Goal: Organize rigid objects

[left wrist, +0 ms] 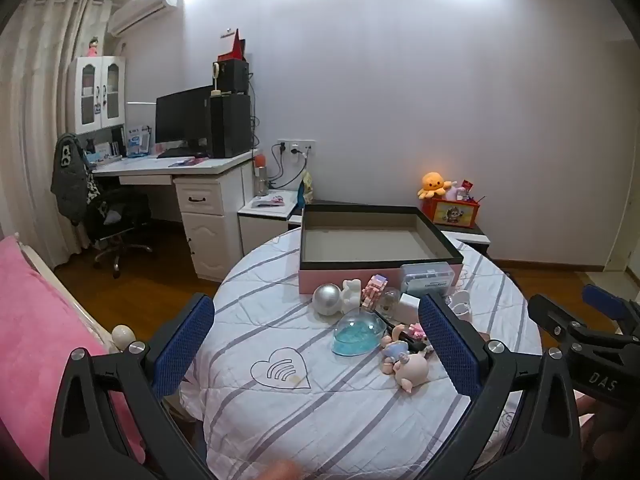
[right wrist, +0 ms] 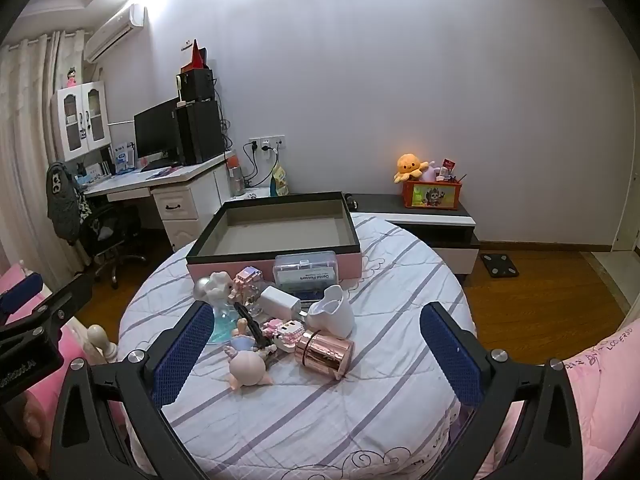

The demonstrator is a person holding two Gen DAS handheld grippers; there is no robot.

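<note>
Dental Flossers box (right wrist: 306, 273) beside one empty tray (right wrist: 280, 249)
Left gripper (left wrist: 316, 344) and right gripper (right wrist: 316, 350) both released (one rose-gold canister (right wrist: 325, 354) lies sideways).

White desk (left wrist: 172, 170) at frame left, black monitor (left wrist: 182, 120) on top. Office chair (left wrist: 116, 220) beside it. Air conditioner (left wrist: 144, 8) upper left. Orange octopus plush (left wrist: 434, 185) right of centre.

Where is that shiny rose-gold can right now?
In the right wrist view, the rose-gold can lies on its side on the striped tablecloth, just before the white cup, right of the pink block toy.
</note>
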